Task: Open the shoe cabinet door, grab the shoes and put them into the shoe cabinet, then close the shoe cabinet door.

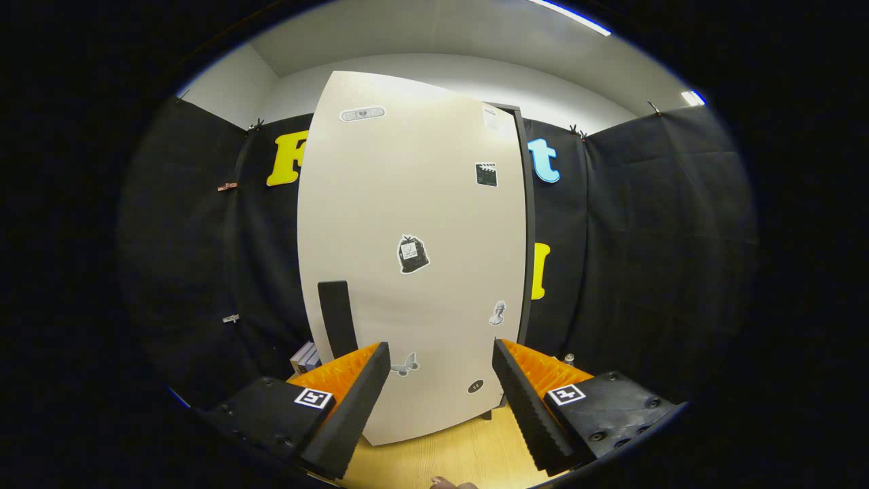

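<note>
Ahead, pale stickered cabinet door (414, 258), gripper (441, 370) agape.

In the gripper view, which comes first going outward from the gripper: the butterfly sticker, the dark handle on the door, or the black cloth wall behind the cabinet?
From the open gripper, which holds nothing:
1. Butterfly sticker, low on the cabinet door, just beside the left finger.
2. Dark handle, higher up at the door's left edge.
3. Black cloth wall, behind the cabinet.
</note>
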{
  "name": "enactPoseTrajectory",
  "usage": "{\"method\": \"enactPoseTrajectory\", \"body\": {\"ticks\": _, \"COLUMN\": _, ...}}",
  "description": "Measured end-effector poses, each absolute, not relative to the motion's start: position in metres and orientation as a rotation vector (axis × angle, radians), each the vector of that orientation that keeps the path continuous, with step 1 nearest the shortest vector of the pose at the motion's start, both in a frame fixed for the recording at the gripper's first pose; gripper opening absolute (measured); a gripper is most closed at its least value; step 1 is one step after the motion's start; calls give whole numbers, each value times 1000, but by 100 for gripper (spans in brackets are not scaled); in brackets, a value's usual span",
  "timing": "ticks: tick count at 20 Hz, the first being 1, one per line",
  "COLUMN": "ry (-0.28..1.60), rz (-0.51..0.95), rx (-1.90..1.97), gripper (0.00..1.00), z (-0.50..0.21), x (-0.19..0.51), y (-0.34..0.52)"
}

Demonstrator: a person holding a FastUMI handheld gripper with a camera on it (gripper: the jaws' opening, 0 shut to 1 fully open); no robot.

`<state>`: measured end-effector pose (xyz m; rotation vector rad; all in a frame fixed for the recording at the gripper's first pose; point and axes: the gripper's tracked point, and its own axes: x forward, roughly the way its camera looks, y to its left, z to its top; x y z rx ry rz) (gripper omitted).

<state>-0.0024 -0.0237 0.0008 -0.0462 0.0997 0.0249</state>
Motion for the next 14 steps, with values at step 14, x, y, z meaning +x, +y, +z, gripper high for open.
{"method": "enactPoseTrajectory", "body": {"ticks": 14, "ry": 162, "rz": 60, "rx": -40, "gripper": 99, "z": -9, "x": 5, "y": -19}}
